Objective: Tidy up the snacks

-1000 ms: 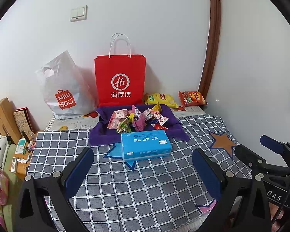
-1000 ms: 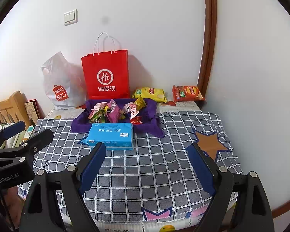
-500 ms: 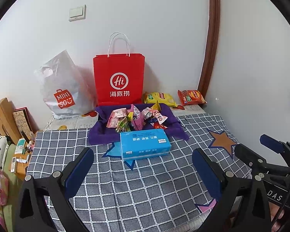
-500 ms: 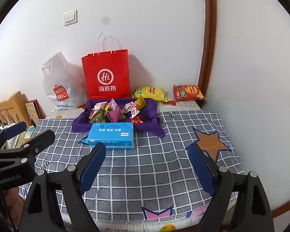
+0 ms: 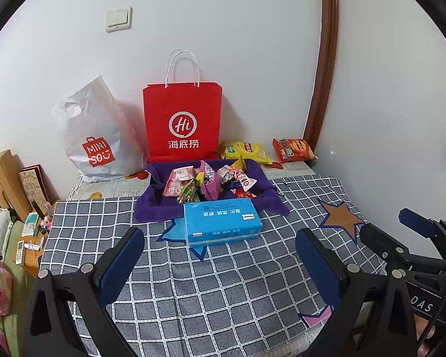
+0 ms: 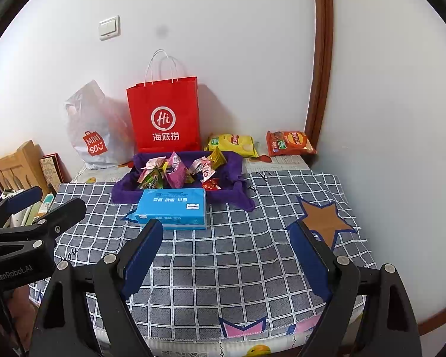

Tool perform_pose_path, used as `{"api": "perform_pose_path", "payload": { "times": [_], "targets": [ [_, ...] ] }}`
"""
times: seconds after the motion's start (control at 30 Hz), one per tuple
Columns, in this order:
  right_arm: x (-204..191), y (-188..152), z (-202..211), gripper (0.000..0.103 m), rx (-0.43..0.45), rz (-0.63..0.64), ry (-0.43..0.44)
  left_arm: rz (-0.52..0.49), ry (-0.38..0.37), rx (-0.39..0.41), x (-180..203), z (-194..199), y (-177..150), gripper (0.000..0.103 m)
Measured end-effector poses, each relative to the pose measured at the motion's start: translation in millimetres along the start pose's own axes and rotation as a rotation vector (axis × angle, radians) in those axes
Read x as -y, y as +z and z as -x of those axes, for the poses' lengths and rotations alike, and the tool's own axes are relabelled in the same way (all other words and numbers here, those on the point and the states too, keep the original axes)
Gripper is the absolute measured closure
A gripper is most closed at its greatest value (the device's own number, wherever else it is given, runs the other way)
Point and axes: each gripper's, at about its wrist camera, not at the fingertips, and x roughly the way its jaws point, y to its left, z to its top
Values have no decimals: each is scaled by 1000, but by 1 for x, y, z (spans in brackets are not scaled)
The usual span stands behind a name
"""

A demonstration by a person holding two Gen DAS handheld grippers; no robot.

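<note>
Left tongs [image 5: 220,264]: hovering above the near tabletop [image 5: 223,291], spread wide, gripping nothing.
Right tongs [image 6: 229,255]: hovering alongside, likewise spread and carrying nothing.
Small snacks [image 5: 205,181]: lying heaped in the purple cloth tray [image 5: 151,205], mid-tabletop.
Chip bags: yellow bag [image 5: 245,151] and red bag [image 5: 293,150] lying flat behind the tray, near the wall, apart from the heap.
Tissue box [image 5: 221,221]: sitting just in front of the tray, between tongs and snacks.
Red paper bag [image 5: 183,122]: standing upright behind the tray.
Step in hand: fitting either sorting pending or sorting finished; not settling which.
Next move: any reach calling for clearing the tissue box.
</note>
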Motion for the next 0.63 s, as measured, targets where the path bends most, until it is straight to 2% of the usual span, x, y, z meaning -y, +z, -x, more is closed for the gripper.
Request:
{"api": "perform_pose_path", "payload": {
  "times": [0.63],
  "targets": [
    [0,0,4,17,8,0,5,-9,1,11,2,2,0,0]
  ]
}}
